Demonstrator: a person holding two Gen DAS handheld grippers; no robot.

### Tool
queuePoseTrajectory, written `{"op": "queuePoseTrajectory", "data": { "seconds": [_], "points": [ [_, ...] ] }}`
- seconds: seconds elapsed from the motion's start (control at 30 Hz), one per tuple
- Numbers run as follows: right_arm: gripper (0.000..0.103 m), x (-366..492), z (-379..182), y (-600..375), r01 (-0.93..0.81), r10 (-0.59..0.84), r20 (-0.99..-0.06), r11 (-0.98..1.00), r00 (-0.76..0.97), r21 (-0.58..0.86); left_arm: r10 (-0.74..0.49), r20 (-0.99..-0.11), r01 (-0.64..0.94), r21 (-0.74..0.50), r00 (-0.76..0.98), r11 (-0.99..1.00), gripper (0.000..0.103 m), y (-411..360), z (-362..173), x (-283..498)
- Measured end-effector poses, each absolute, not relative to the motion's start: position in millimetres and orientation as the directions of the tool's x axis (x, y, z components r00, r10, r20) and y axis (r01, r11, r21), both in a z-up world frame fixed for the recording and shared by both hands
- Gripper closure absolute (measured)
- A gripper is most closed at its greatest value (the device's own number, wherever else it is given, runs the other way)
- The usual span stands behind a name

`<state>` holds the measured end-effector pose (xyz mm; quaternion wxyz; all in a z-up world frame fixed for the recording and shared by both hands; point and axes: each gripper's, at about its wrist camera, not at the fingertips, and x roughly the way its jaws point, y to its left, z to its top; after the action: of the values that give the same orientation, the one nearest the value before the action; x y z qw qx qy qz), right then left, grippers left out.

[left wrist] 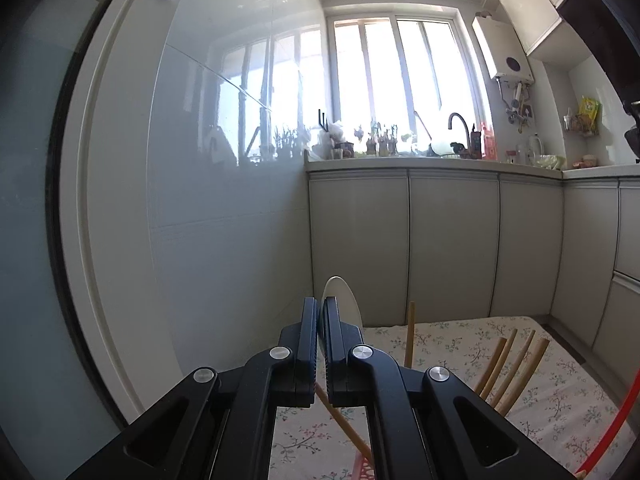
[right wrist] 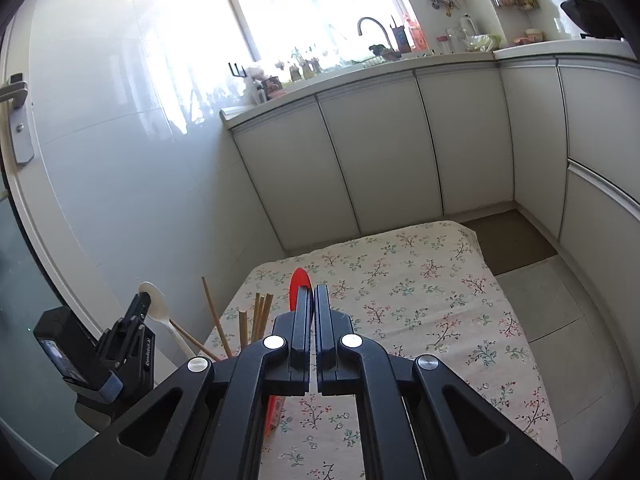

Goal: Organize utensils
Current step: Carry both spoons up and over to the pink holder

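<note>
Black jaws of the left hand-held gripper (left wrist: 319,312) are pinching a white spoon (left wrist: 340,296), while the right hand-held gripper (right wrist: 311,300) is clamping a red utensil (right wrist: 300,280) above the floral-clothed surface (right wrist: 420,300). Wooden chopsticks (right wrist: 260,312) are already standing together just beside them, seemingly in a pink holder (left wrist: 364,466), so these two pieces seem to be what is left.

A table under a floral cloth (right wrist: 420,304) stands by the cabinets; its far half is bare, chopsticks (right wrist: 258,316) rise near its left edge.
</note>
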<state>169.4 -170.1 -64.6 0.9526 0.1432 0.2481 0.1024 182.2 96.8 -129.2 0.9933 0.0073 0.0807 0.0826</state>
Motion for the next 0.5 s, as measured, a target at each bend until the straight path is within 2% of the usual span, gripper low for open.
{"op": "queuePoseTrajectory", "data": {
  "seconds": [0.2, 0.3, 0.37, 0.5],
  "points": [
    [0.102, 169, -68, -169, -0.122, 0.267, -0.447, 0.937, 0.854, 0.328, 0.109, -0.204, -0.109, 0.008, 0.973, 0.994, 0.095, 94, -133, 192],
    [0.102, 169, -68, -165, -0.125, 0.270, -0.443, 0.936, 0.855, 0.330, 0.065, -0.232, -0.071, -0.017, 0.971, 0.997, 0.086, 96, -134, 193],
    [0.102, 170, -67, -163, -0.128, 0.275, -0.435, 0.933, 0.858, 0.337, 0.052, -0.252, -0.063, -0.033, 0.966, 0.998, 0.074, 97, -132, 194],
    [0.102, 172, -59, -155, -0.128, 0.265, -0.405, 0.933, 0.875, 0.335, 0.052, -0.286, -0.067, -0.041, 0.957, 0.997, 0.062, 102, -120, 185]
  ]
}}
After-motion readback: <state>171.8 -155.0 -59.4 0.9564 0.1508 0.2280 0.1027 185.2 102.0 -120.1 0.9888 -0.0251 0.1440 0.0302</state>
